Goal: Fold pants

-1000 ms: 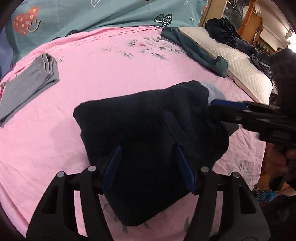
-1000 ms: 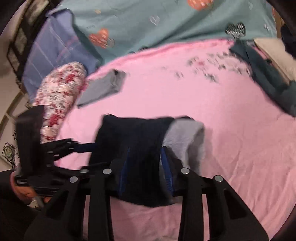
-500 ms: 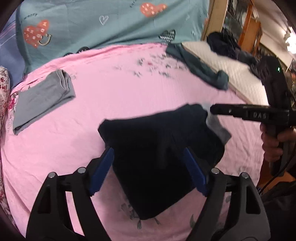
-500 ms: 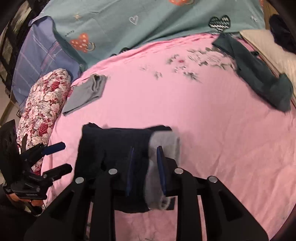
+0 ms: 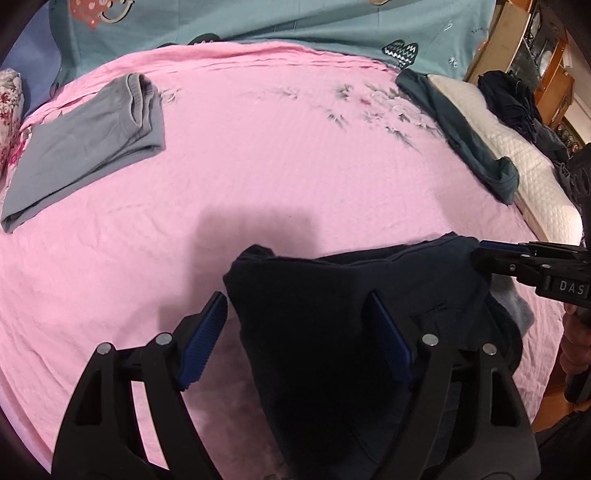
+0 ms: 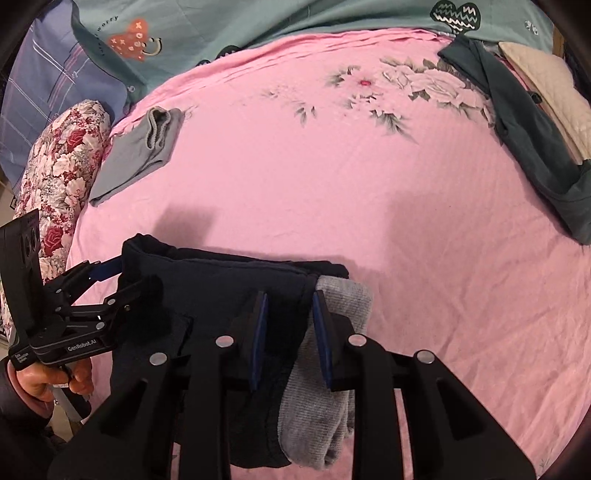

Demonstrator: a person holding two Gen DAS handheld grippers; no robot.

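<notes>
The folded dark navy pants (image 5: 332,314) hang lifted above the pink bedsheet (image 5: 258,155), with a grey lining end (image 6: 332,369) showing at the right. My left gripper (image 5: 295,332) stands wide open around the left part of the bundle, which lies between the fingers; in the right wrist view the left gripper (image 6: 110,280) sits at the pants' left edge (image 6: 147,266). My right gripper (image 6: 288,332) is shut on the pants' right end where navy meets grey. In the left wrist view the right gripper (image 5: 484,254) pinches the top right corner.
Folded grey pants (image 5: 85,147) lie at the far left of the bed. A dark green garment (image 5: 461,136) lies at the far right beside a white quilted pillow (image 5: 517,147). A floral bolster (image 6: 62,166) lies along the left edge. A teal blanket (image 6: 258,22) covers the head of the bed.
The pants bundle has been lifted off the sheet and drawn toward me. The right gripper has stayed shut on its right end. The left gripper has stayed open around it.
</notes>
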